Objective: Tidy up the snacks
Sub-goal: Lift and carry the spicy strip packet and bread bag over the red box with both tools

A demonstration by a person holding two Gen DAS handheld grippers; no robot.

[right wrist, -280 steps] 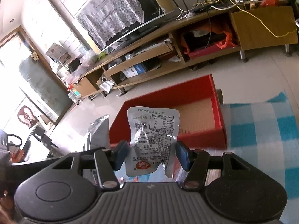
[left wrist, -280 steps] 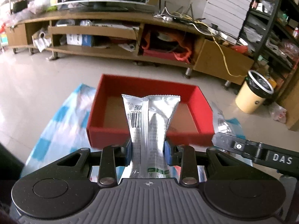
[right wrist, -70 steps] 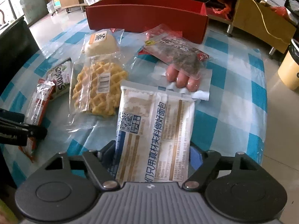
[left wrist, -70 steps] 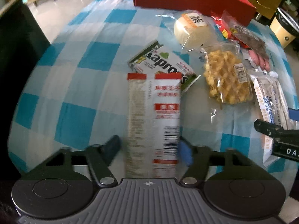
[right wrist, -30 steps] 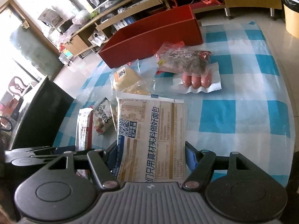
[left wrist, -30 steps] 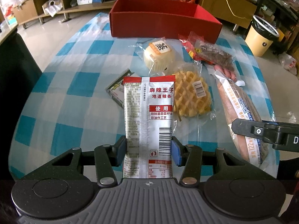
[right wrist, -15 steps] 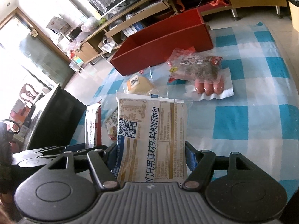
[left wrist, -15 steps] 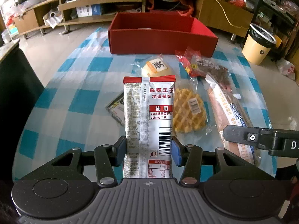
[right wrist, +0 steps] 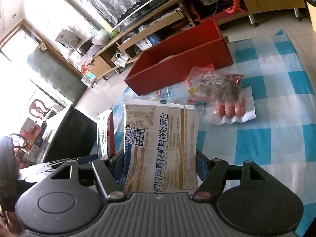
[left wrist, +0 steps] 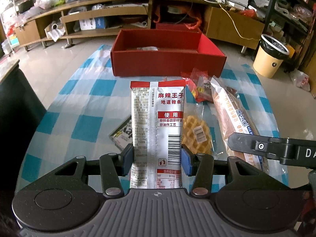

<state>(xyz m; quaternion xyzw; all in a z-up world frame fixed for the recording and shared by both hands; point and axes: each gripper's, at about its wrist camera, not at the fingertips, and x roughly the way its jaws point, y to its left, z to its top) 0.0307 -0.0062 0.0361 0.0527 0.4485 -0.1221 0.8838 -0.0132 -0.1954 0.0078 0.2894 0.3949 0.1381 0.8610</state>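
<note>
My left gripper is shut on a silver and red spicy-strip packet, held upright above the checked table. The bread packet stands between the pads of my right gripper, which is shut on it; in the left wrist view that bread packet shows at the right. The red box sits at the table's far end with a pale packet inside. On the cloth lie a waffle, a red-edged dried-meat bag, sausages and a green-and-white packet.
The blue-and-white checked tablecloth covers the table. Behind the box stands a wooden TV cabinet. A yellow bin stands on the floor at the right. A dark chair back is at the table's left.
Both packets have been lifted off the table. The left wrist view has tilted up, so the red box and the cabinet show more fully. The grips have not changed.
</note>
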